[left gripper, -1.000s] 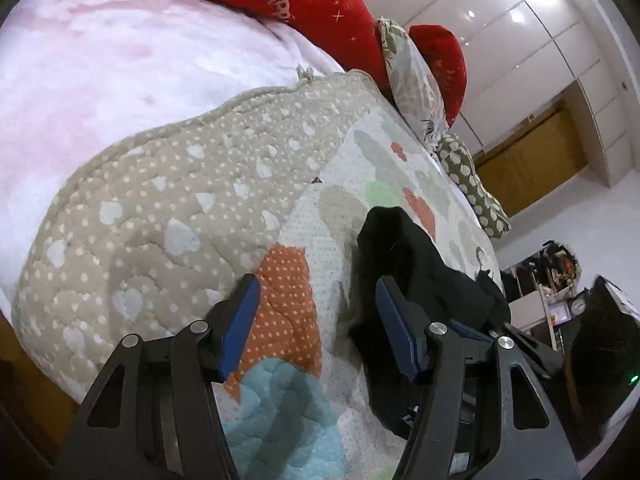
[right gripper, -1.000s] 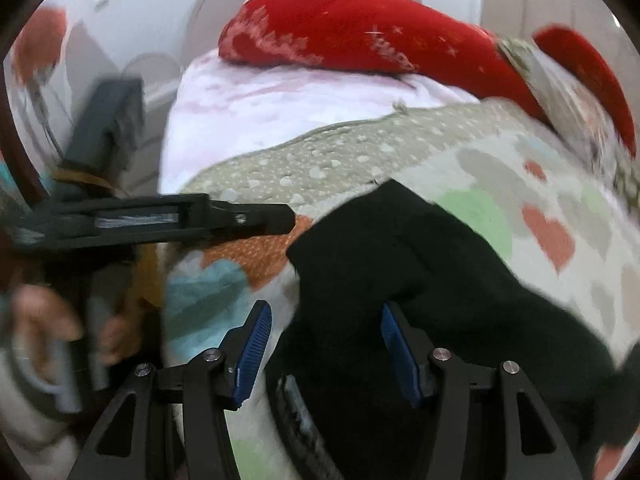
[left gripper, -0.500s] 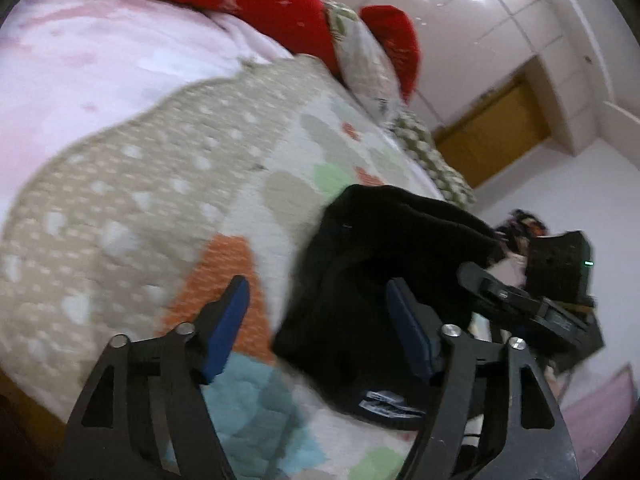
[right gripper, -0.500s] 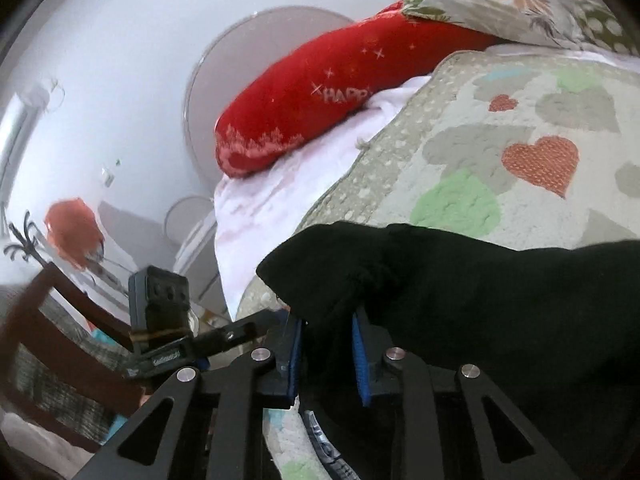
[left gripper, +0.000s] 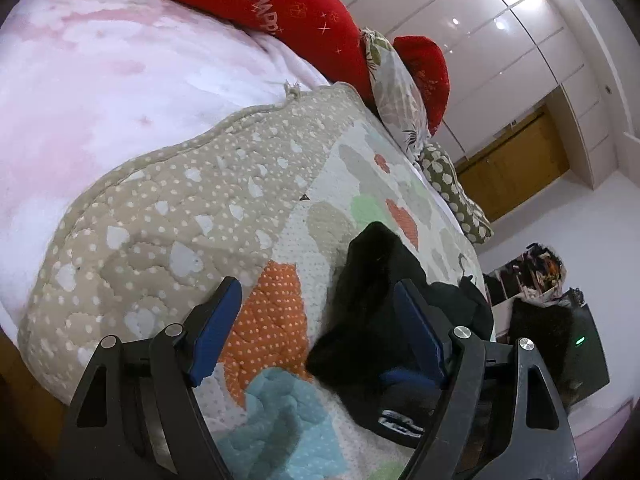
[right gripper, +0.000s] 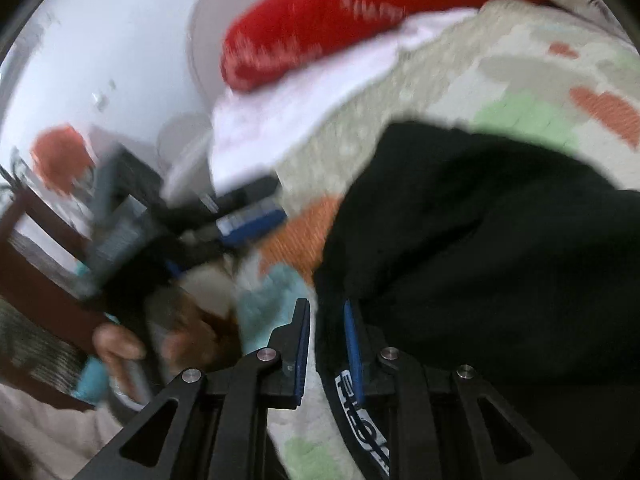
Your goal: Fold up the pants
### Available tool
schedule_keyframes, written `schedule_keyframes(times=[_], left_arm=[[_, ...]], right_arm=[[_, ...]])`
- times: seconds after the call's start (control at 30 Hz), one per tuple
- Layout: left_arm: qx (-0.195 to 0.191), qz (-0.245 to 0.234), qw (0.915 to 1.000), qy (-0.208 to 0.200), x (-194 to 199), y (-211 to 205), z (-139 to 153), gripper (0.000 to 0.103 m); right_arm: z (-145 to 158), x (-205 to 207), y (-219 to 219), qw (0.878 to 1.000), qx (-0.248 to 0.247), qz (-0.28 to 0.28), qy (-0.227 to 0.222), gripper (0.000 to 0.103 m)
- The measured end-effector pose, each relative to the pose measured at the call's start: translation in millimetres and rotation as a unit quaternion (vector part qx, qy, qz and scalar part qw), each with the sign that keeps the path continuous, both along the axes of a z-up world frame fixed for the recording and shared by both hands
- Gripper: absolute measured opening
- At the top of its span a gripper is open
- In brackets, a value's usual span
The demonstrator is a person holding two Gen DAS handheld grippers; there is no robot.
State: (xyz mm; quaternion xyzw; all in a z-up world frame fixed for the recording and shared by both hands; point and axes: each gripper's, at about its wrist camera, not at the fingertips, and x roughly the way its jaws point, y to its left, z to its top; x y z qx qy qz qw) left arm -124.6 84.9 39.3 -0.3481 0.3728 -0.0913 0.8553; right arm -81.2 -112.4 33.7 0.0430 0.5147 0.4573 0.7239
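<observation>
I see black pants of soft, matt cloth on a bumpy stitched quilt. My left gripper looks like matt black plastic with blue pads and shiny metal screws. The wardrobe doors are smooth and glossy. The red pillow looks fuzzy.

My left view is sharp and evenly lit, with ceiling-light glare spots on the glossy wardrobe doors. My right view is heavily motion-blurred throughout. Both bend strongly and darken at their fisheye edges.
</observation>
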Motion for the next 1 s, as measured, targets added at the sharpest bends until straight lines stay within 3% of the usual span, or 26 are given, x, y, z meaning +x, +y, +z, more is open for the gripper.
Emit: schedule_keyframes(times=[0.07,0.17,0.2,0.23,0.3,0.37,0.47,0.53,0.63,0.73,0.8,0.9,1.0], left_arm=[[-0.002,-0.006,1.0,-0.004,-1,-3,4,0.079],[0.007,-0.019,0.9997,-0.014,-1,-13,12,0.079],[0.017,-0.027,0.9994,-0.017,-2,-19,16,0.079],[0.025,-0.034,0.9989,-0.02,-1,-25,19,0.079],[0.038,-0.058,0.9971,-0.03,-1,-41,25,0.079],[0.041,-0.088,0.9947,-0.032,-1,-58,28,0.079],[0.047,-0.134,0.9894,-0.032,0,-92,30,0.079],[0.052,-0.157,0.9856,-0.031,1,-116,30,0.08],[0.086,-0.201,0.9752,-0.035,3,-158,33,0.08],[0.099,-0.24,0.9653,-0.031,6,-191,32,0.08],[0.075,-0.267,0.9605,-0.024,8,-211,30,0.08],[0.032,-0.278,0.96,-0.002,15,-227,26,0.08],[-0.04,-0.26,0.9641,0.036,28,-234,14,0.08]], right_arm=[[0,0,0,1.0,-0.005,0.004,0.004,0.017],[27,-2,-29,0.999,0.01,-0.036,-0.022,0.019],[39,-3,-48,0.997,0.024,-0.062,-0.037,0.026],[47,-5,-68,0.995,0.031,-0.087,-0.046,0.045],[58,-4,-114,0.985,0.016,-0.16,-0.066,0.067],[60,-3,-156,0.971,-0.016,-0.222,-0.081,0.068],[52,7,-215,0.944,-0.058,-0.319,-0.059,0.068],[49,14,-237,0.935,-0.045,-0.349,-0.046,0.068],[46,20,-251,0.929,-0.016,-0.37,-0.031,0.068],[42,36,-243,0.93,-0.005,-0.366,-0.024,0.068],[37,46,-239,0.931,-0.014,-0.364,-0.02,0.068],[32,59,-242,0.931,0.001,-0.366,-0.008,0.068],[31,66,-251,0.927,0.027,-0.375,0.003,0.068]])
